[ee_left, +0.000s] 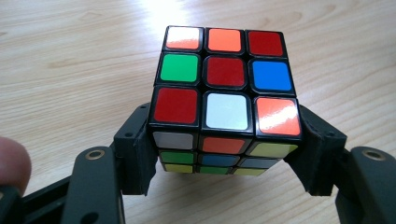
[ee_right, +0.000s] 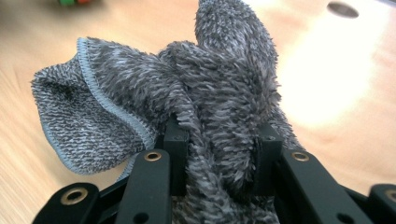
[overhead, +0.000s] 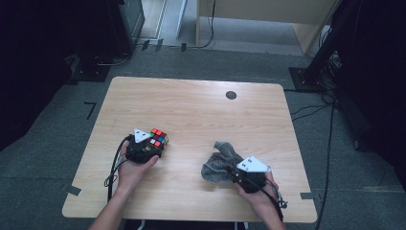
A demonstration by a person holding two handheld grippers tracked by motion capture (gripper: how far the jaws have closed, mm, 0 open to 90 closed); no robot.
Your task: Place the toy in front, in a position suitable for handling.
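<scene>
Clamping the rigid puzzle cube [ee_left: 226,100] by opposite sides, left gripper [ee_left: 226,154] holds firm; right gripper [ee_right: 217,161] pinches the soft, limp cloth [ee_right: 187,102] beside it.

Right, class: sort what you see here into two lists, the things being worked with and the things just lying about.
In use:
- puzzle cube, clamped between the left gripper fingers
- grey cloth, bunched and pinched in the right gripper
- wooden table, bearing both

Lying about:
- dark round disc at the table's far edge
- tape marks on the floor
- black stand base beyond the table
</scene>
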